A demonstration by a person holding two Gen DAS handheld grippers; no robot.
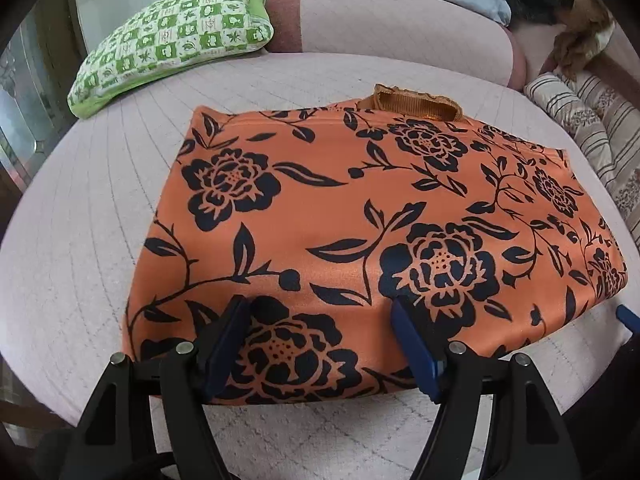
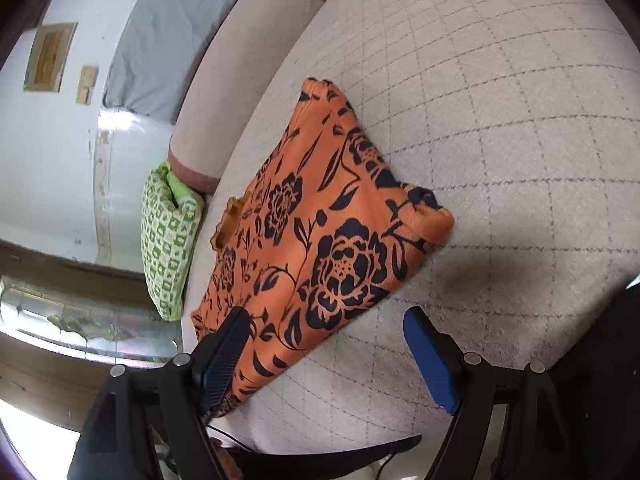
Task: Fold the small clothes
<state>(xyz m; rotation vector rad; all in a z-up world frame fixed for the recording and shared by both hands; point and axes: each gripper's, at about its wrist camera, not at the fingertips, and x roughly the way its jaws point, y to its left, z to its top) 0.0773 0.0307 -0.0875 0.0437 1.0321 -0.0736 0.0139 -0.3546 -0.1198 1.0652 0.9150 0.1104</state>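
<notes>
While both grippers are standing spread and gripping nothing, the left gripper [image 1: 320,320] is hanging over the near edge of the folded garment [image 1: 360,216] lying on the bed [image 1: 80,240], so a low pass is risking dragging the fold open. Just off its corner, the right gripper [image 2: 328,332] is risking the same; counting outward, one garment and one green pillow [image 1: 168,36] are showing.
</notes>
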